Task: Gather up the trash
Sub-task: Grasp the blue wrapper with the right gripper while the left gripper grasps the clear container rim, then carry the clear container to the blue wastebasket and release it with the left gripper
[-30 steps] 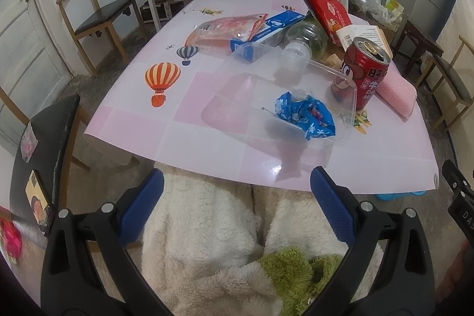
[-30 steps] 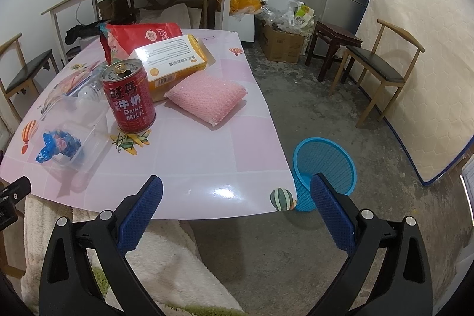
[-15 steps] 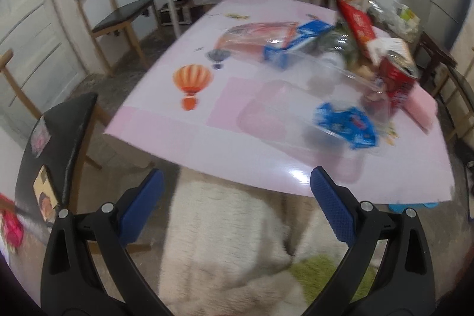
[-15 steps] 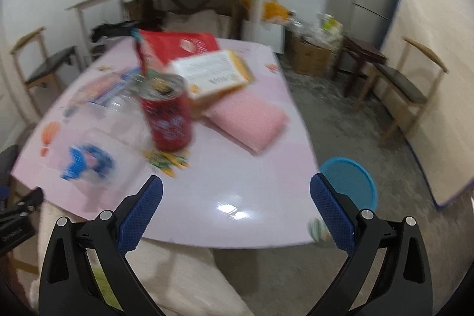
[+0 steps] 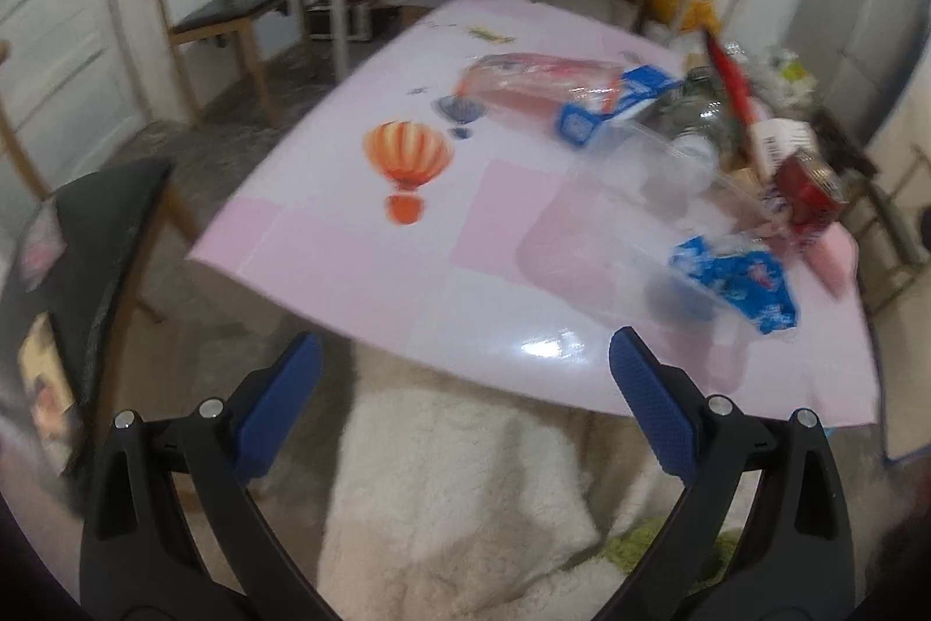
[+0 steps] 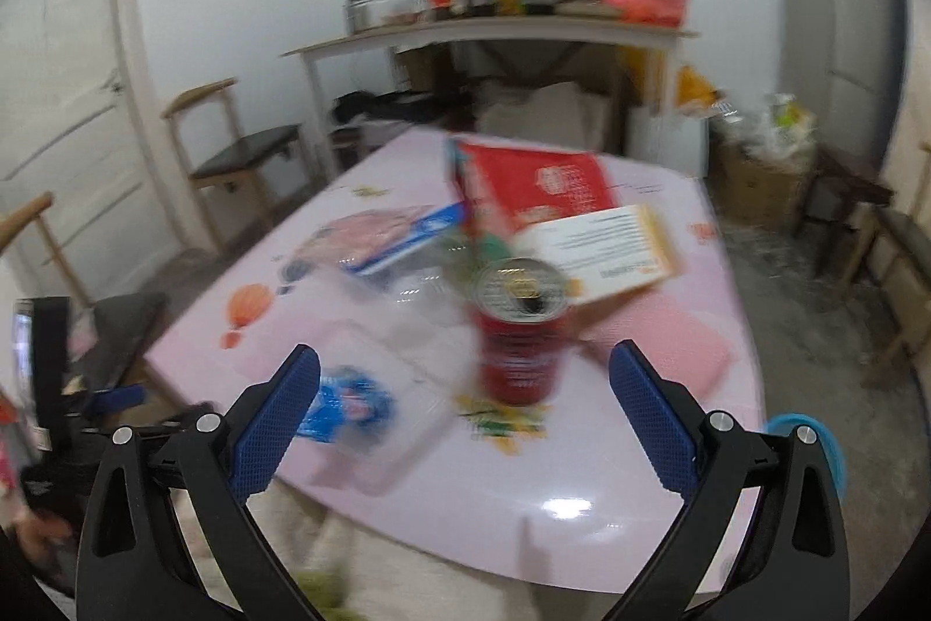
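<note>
— Where's the rubbish?

— On the pink balloon-print table [image 6: 582, 475]. A crumpled blue wrapper [image 6: 349, 403] lies in a clear plastic tray [image 6: 401, 388], just left of the open red drink can [image 6: 521, 330].

— And the grippers?

— The right gripper [image 6: 464, 397] hangs spread wide, near the can, holding nothing. The left gripper [image 5: 464, 388] is also splayed open, off the table's near edge, above a white fleecy blanket [image 5: 454, 493].

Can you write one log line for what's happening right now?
left tool: open, empty | right tool: open, facing red can | blue wrapper: in clear tray
</note>
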`<action>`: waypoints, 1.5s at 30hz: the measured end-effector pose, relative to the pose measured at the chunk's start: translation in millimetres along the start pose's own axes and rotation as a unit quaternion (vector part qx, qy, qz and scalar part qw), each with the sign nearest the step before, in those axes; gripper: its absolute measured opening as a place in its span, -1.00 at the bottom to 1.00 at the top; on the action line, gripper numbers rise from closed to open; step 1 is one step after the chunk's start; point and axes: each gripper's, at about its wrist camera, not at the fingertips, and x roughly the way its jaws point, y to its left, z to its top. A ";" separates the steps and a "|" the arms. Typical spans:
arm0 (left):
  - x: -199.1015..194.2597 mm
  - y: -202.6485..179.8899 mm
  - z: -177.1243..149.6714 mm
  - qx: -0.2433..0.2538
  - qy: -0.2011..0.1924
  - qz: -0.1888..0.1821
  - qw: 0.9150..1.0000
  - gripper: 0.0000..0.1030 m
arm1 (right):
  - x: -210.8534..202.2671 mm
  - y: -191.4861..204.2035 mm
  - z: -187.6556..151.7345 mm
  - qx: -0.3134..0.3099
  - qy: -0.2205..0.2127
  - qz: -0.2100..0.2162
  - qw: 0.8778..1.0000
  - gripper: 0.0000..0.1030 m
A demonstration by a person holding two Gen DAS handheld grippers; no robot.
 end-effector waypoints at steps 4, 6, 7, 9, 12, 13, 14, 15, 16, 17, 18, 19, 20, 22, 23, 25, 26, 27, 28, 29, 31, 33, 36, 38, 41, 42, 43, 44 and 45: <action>0.3 2.1 1.3 -0.003 -0.029 -0.056 0.998 0.84 | 17.8 30.9 5.7 -0.036 0.038 0.050 0.997 0.59; 0.2 3.6 2.4 -0.006 -0.050 -0.084 0.995 0.84 | 33.2 43.9 5.9 -0.053 0.073 0.062 0.994 0.44; -0.8 3.1 1.7 -0.007 -0.056 -0.091 0.994 0.84 | 42.7 49.4 5.6 -0.059 0.095 0.063 0.992 0.35; 0.0 3.1 2.2 -0.007 -0.068 -0.106 0.992 0.84 | 59.9 54.5 5.4 -0.059 0.131 0.066 0.987 0.21; 3.5 3.9 4.7 -0.004 -0.077 -0.118 0.990 0.84 | 81.3 54.4 3.9 -0.039 0.178 0.067 0.981 0.04; 3.7 4.7 5.7 -0.006 -0.079 -0.124 0.989 0.84 | 88.3 52.3 2.5 -0.028 0.194 0.065 0.979 -0.03; 5.5 6.5 8.0 -0.011 -0.080 -0.134 0.988 0.84 | 96.0 47.8 0.0 -0.023 0.203 0.062 0.977 -0.09; 6.6 8.8 9.6 -0.015 -0.080 -0.146 0.986 0.84 | 101.3 45.8 -2.1 -0.015 0.216 0.060 0.974 -0.13; 7.0 10.9 10.3 -0.020 -0.080 -0.155 0.985 0.84 | 106.1 44.8 -3.7 -0.010 0.225 0.059 0.973 -0.21; 10.1 13.1 13.4 -0.027 -0.079 -0.167 0.983 0.84 | 109.8 42.9 -5.3 -0.007 0.232 0.057 0.971 -0.30; 12.3 14.8 15.6 -0.031 -0.077 -0.174 0.981 0.84 | 112.9 42.5 -7.8 -0.004 0.240 0.055 0.969 -0.35; 13.9 16.6 16.8 -0.033 -0.075 -0.179 0.980 0.84 | 116.6 40.1 -8.6 -0.003 0.243 0.055 0.968 -0.47; 15.7 17.2 19.1 -0.034 -0.074 -0.184 0.980 0.84 | 117.9 39.7 -10.3 0.000 0.247 0.057 0.967 -0.57; 21.4 18.6 26.8 -0.036 -0.072 -0.192 0.978 0.84 | 117.9 37.4 -8.8 0.005 0.247 0.060 0.967 -0.67; 23.8 18.8 30.5 -0.037 -0.072 -0.196 0.977 0.84 | 117.8 36.8 -8.3 0.007 0.246 0.060 0.967 -0.75; 33.4 18.2 42.7 -0.041 -0.066 -0.200 0.977 0.71 | 115.2 34.7 -8.4 0.013 0.243 0.061 0.968 -0.80; 36.4 18.0 45.1 -0.040 -0.064 -0.204 0.976 0.65 | 115.0 33.5 -7.2 0.015 0.243 0.061 0.968 -0.81; 43.2 15.9 51.2 -0.039 -0.057 -0.210 0.975 0.49 | 114.9 31.5 -7.4 0.019 0.243 0.062 0.968 -0.82; 49.3 14.7 55.4 -0.039 -0.048 -0.215 0.975 0.37 | 114.2 29.7 -7.4 0.021 0.242 0.062 0.968 -0.83; 56.4 13.0 59.4 -0.039 -0.037 -0.220 0.974 0.30 | 112.6 28.3 -7.1 0.023 0.240 0.062 0.969 -0.84; 70.6 9.4 66.3 -0.038 -0.012 -0.229 0.973 -0.02 | 107.5 25.3 -6.2 0.025 0.235 0.062 0.970 -0.85; 81.8 4.5 70.1 -0.031 0.014 -0.239 0.970 -0.24 | 103.0 22.7 -5.3 0.026 0.228 0.063 0.971 -0.85; 87.8 -1.3 69.7 -0.024 0.035 -0.232 0.972 -0.60 | 97.4 20.6 -3.5 0.028 0.217 0.065 0.974 -0.86; 88.8 -3.9 68.4 -0.018 0.042 -0.223 0.974 -0.86 | 93.2 19.2 -3.4 0.029 0.209 0.068 0.975 -0.86; 84.4 -4.5 64.7 -0.019 0.045 -0.215 0.975 -0.89 | 85.3 18.2 -1.9 0.029 0.198 0.077 0.977 -0.87; 80.2 -3.9 63.4 -0.020 0.044 -0.211 0.976 -0.89 | 82.8 18.2 -1.0 0.028 0.194 0.080 0.977 -0.87; 77.5 -3.5 62.0 -0.022 0.044 -0.210 0.976 -0.90 | 78.0 18.4 -0.1 0.027 0.188 0.085 0.978 -0.87; 72.6 -1.8 60.1 -0.026 0.044 -0.207 0.977 -0.90 | 72.8 18.8 1.2 0.026 0.181 0.091 0.979 -0.87; 68.2 -0.4 57.2 -0.029 0.044 -0.204 0.978 -0.90 | 67.2 17.2 2.4 0.026 0.175 0.096 0.980 -0.87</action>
